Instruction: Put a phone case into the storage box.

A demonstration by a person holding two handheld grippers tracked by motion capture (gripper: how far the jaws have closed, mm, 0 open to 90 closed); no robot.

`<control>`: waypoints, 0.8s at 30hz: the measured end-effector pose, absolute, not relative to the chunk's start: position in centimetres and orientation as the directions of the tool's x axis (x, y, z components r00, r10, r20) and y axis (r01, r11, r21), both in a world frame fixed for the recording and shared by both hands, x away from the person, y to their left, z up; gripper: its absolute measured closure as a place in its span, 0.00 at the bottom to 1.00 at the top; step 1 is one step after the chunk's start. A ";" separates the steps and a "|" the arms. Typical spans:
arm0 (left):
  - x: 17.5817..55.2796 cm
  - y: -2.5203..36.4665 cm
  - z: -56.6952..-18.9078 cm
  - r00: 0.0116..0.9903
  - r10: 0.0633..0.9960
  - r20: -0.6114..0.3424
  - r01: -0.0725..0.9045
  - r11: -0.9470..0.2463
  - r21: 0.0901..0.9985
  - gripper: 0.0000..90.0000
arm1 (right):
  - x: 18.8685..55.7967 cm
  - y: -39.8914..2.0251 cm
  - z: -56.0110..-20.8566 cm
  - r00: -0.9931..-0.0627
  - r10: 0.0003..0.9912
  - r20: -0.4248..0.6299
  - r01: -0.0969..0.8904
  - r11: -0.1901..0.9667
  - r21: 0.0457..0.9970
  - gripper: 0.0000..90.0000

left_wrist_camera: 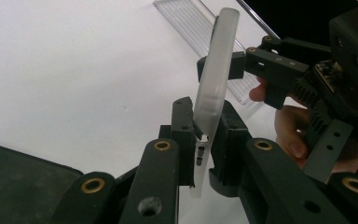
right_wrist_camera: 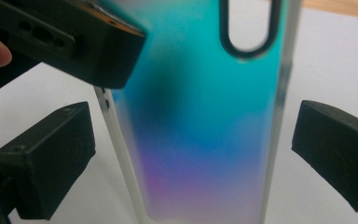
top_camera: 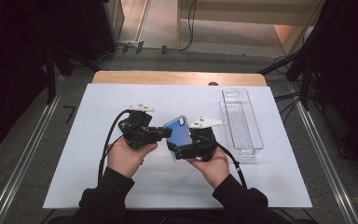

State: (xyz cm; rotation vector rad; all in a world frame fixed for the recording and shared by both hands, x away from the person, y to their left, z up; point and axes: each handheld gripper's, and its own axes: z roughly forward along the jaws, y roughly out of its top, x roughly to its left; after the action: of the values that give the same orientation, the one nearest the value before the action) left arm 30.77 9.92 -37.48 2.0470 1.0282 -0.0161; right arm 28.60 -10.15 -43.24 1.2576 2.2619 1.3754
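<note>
A phone case (top_camera: 179, 133) with a blue-to-purple back and frosted rim is held up over the white board between both grippers. My left gripper (top_camera: 165, 133) comes in from the left, shut on the case's side edge. In the left gripper view the case (left_wrist_camera: 216, 79) stands on edge, with my left gripper (left_wrist_camera: 205, 140) clamping its lower rim by the button cutouts. My right gripper (top_camera: 184, 151) reaches in from the right. In the right gripper view, my right gripper (right_wrist_camera: 191, 163) is open astride the case (right_wrist_camera: 200, 140), a gap on each side.
A long clear plastic tray (top_camera: 242, 121) lies on the right of the white board (top_camera: 121, 177), which covers a wooden table (top_camera: 177, 77). Dark stands and cables ring the table. The person's hands and dark sleeves enter from the near edge.
</note>
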 end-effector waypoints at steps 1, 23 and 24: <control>30.8 9.9 -37.5 0.668 0.658 -0.347 0.670 -0.329 0.666 0.90 | 28.7 -10.0 -43.3 -0.614 0.753 0.238 0.558 0.201 0.805 0.00; 30.6 10.2 -37.0 0.672 0.648 -0.359 0.662 -0.307 0.684 0.71 | 29.1 -10.0 -43.4 -0.626 0.759 0.176 0.536 0.256 0.804 0.18; 30.6 10.3 -37.0 0.674 0.647 -0.357 0.658 -0.307 0.687 0.70 | 29.2 -10.2 -43.5 -0.622 0.761 0.184 0.544 0.250 0.801 0.18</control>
State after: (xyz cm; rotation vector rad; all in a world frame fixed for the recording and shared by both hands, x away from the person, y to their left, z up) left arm 30.62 10.31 -36.98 2.0178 1.0079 -0.0171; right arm 29.21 -10.17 -43.47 1.2191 2.2806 1.3071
